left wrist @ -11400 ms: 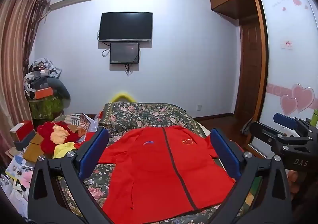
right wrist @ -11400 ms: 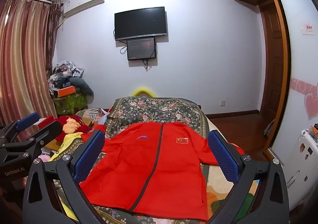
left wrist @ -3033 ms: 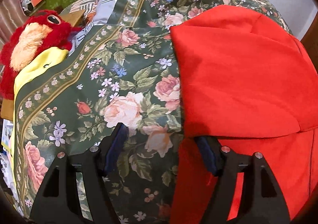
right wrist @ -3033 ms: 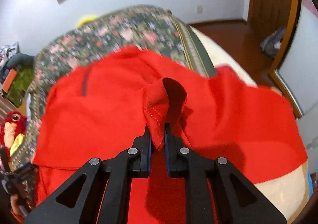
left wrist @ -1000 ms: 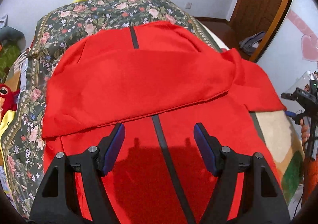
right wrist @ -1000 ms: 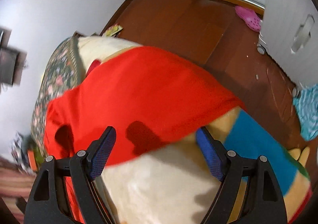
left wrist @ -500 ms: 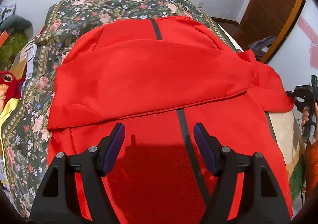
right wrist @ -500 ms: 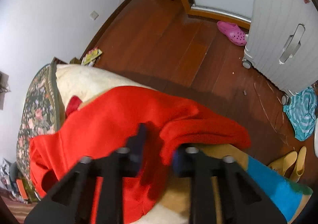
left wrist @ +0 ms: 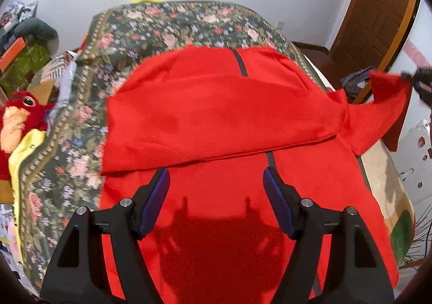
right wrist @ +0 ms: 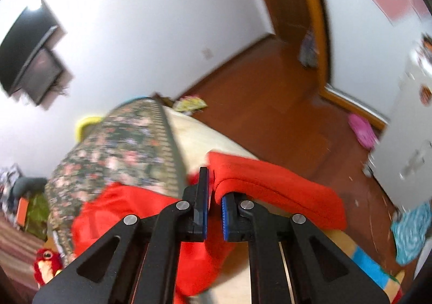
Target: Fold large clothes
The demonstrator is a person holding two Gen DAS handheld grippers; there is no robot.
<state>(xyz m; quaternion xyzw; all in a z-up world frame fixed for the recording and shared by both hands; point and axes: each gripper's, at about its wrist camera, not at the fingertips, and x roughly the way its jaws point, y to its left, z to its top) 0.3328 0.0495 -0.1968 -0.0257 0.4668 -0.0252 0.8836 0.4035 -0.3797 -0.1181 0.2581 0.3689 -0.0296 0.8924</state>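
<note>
A large red zip jacket lies on the floral bed cover, one sleeve folded across its chest. My left gripper is open and empty, held above the jacket's lower front. My right gripper is shut on the other red sleeve and holds it lifted off the bed's right side. In the left wrist view that sleeve end hangs raised at the far right, with the right gripper at its tip.
A red plush toy and a yellow cloth lie left of the bed. Wooden floor with a pink slipper lies to the right. A white cabinet and a wooden door frame stand nearby.
My right gripper has closed on the right sleeve and lifted it up off the bed's edge. My left gripper has drifted slightly and stays open above the jacket.
</note>
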